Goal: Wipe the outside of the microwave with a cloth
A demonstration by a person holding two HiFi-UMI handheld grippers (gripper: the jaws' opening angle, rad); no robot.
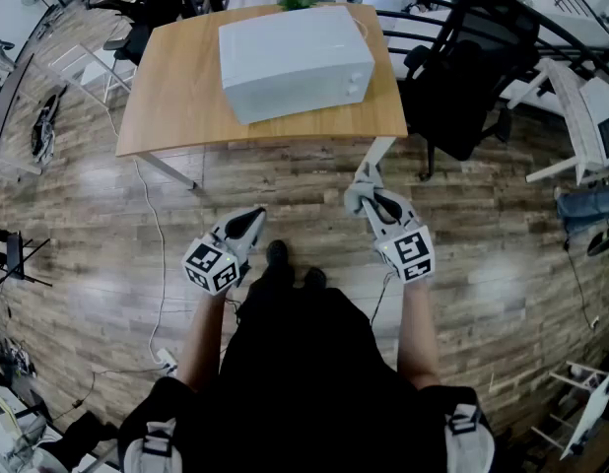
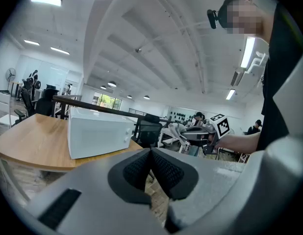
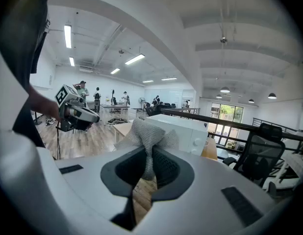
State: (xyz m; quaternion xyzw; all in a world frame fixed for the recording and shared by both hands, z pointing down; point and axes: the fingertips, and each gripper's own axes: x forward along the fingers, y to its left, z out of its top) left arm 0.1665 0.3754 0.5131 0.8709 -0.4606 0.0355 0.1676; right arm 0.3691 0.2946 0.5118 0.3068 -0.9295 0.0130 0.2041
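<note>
White microwave [image 1: 295,59] sits on the wooden table [image 1: 171,101], upper centre of the head view, set at a slight angle, knobs at its right end. Grey cloth [image 1: 361,195] is clamped in the right gripper [image 1: 368,187]. In the right gripper view it sticks up bunched out of the closed jaws and covers part of the microwave behind it. The cloth is well apart from the microwave, no contact. Left gripper [image 1: 255,215] is pressed closed, jaws meeting, nothing between them. Both grippers are held low over the wood floor [image 1: 285,180], centre of the head view, below the table edge in frame, jaws pointing toward the table. Their marker cubes [image 1: 413,252] face the camera. Dark shoes [image 1: 290,264] show between the grippers. Black office chair [image 1: 460,97] stands right of the table, upper right. White cable [image 1: 152,254] runs along the floor at the left of the frame. In the left gripper view the microwave is middle left on the table and the right gripper with the cloth is middle right. People [image 3: 97,96] stand far back, middle left of the right gripper view, small.
</note>
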